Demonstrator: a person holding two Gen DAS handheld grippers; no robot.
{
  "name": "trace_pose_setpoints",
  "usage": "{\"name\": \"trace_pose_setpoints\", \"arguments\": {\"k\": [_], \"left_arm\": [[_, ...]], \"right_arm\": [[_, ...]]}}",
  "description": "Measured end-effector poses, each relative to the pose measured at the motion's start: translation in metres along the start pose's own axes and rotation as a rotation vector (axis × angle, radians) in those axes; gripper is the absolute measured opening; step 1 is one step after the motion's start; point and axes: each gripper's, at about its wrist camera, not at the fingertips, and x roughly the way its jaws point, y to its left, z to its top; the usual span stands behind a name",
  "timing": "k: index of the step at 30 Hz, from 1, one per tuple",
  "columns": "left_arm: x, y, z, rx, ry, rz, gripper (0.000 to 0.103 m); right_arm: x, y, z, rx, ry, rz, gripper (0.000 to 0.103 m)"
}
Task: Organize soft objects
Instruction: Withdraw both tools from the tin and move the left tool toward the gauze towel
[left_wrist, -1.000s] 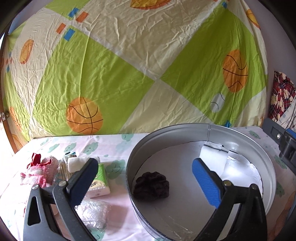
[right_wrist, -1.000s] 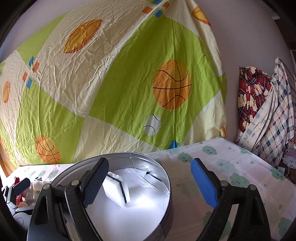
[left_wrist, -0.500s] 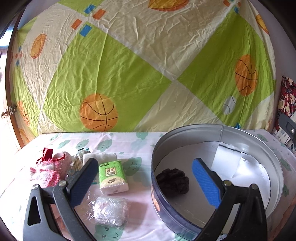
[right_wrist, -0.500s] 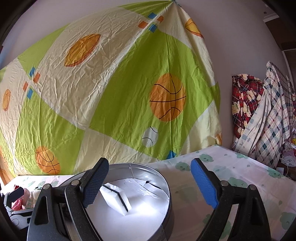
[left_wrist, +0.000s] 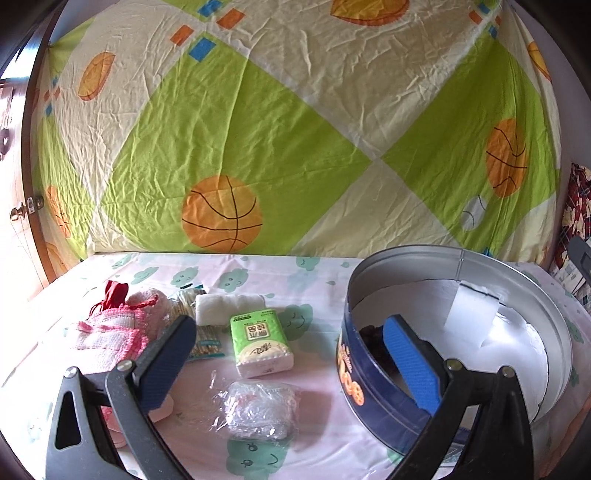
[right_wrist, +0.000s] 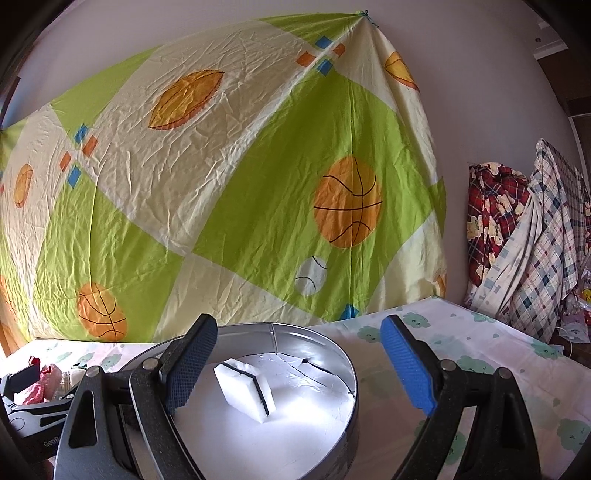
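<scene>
Left wrist view: your left tongs (left_wrist: 284, 354) gape empty (right tongs (right_wrist: 299, 365) too), so pinch the light, squashy tissue pack (left_wrist: 261, 343) at 12 o'clock across its narrow sides.

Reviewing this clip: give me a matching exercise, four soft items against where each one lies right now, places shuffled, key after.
Things:
1. white sponge
2. green tissue pack
3. pink knitted cloth
4. clear plastic bundle

Places:
A. far left of the tabletop
B. inside the round tin
C. on the cloth nearest the left gripper, in front of the tissue pack
D. mid-table, just left of the tin

Pairs: 1-B, 2-D, 3-A, 4-C
</scene>
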Motion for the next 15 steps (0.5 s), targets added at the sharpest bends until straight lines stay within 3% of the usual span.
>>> {"name": "trace_pose_setpoints", "arguments": {"k": [15], "left_arm": [[-0.006,0.048,-0.006,-0.036,0.006,0.026,0.103]], "right_arm": [[-0.024,0.011,-0.003,0.017,-0.044,-0.028,0.092]]}}
